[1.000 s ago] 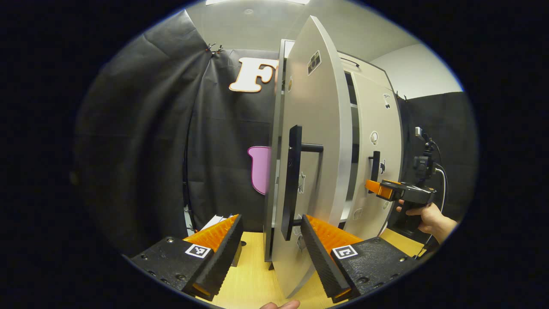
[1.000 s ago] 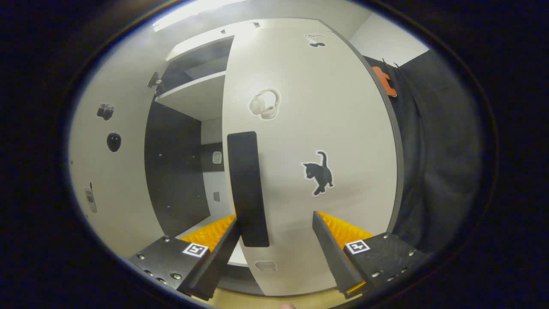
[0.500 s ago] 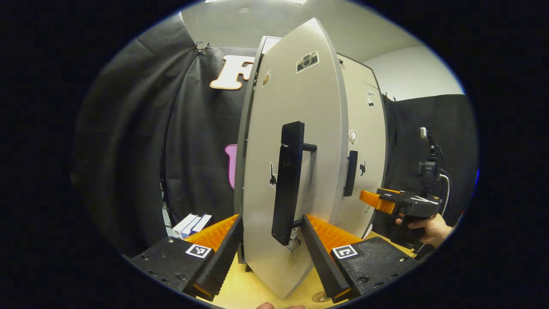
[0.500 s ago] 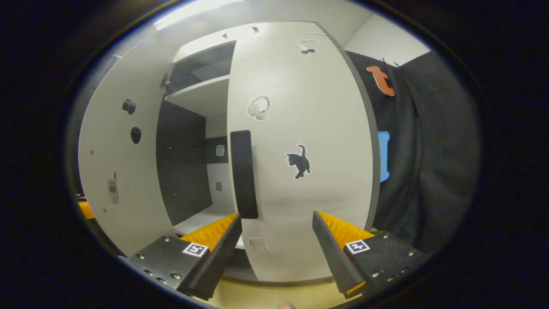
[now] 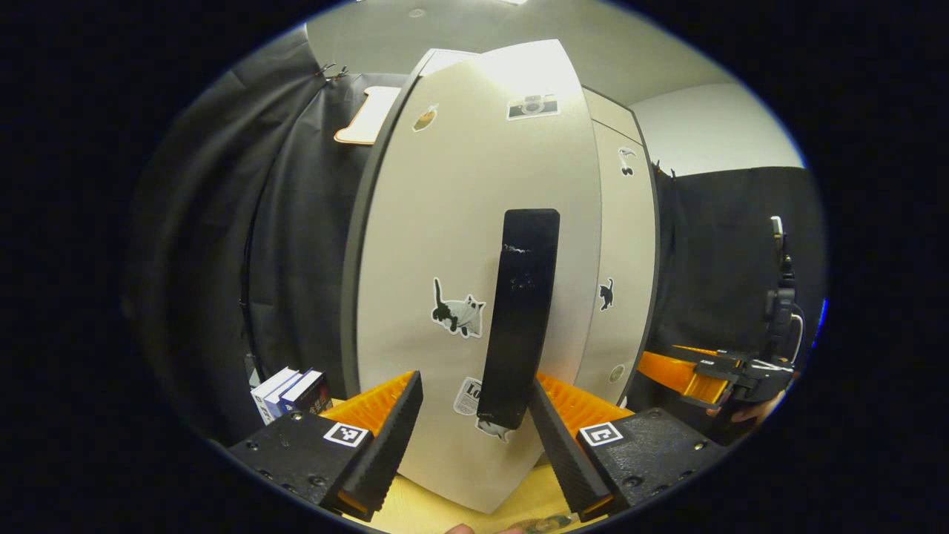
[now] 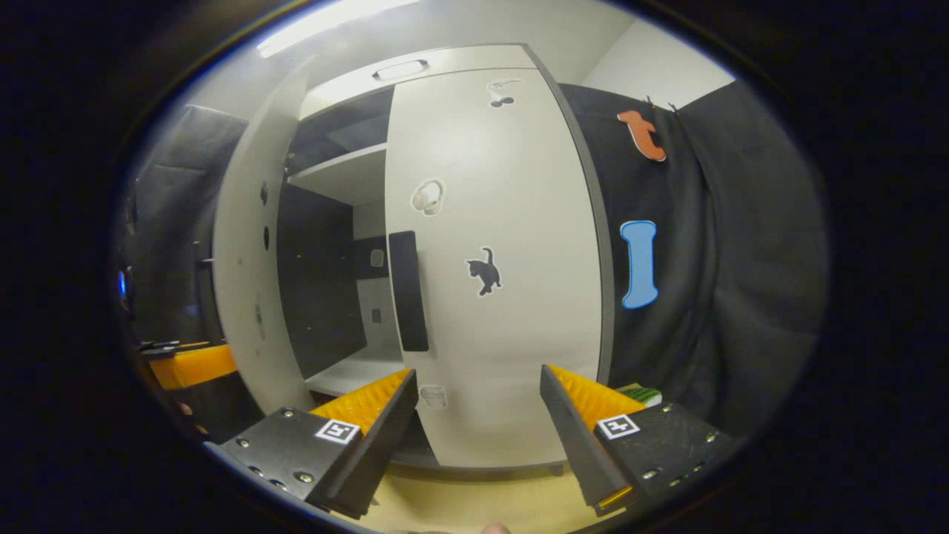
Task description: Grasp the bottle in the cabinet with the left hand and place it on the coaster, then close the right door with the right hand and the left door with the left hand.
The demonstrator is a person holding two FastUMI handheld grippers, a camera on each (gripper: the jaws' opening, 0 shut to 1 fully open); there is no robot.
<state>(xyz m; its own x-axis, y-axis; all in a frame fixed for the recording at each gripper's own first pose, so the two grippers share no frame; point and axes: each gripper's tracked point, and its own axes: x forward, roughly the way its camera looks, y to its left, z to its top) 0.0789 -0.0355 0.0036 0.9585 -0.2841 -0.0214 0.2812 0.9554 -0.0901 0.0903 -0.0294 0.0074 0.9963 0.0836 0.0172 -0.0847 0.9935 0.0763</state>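
Left gripper view: I see my left gripper (image 5: 474, 430) spread open, holding nothing, the left door (image 5: 460, 245) dead ahead, its upright handle (image 5: 521, 319) nearer the right finger.
Right gripper (image 6: 474, 426): open, empty, backed off the right door (image 6: 504, 282).
Nearer hand: left.
Bottle: I can't place it.
Count: two doors, two handles.

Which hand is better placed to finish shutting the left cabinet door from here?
Left. The left tongs sit open right at the left door, its black handle between the fingers. The right tongs face the right door, standing off it.
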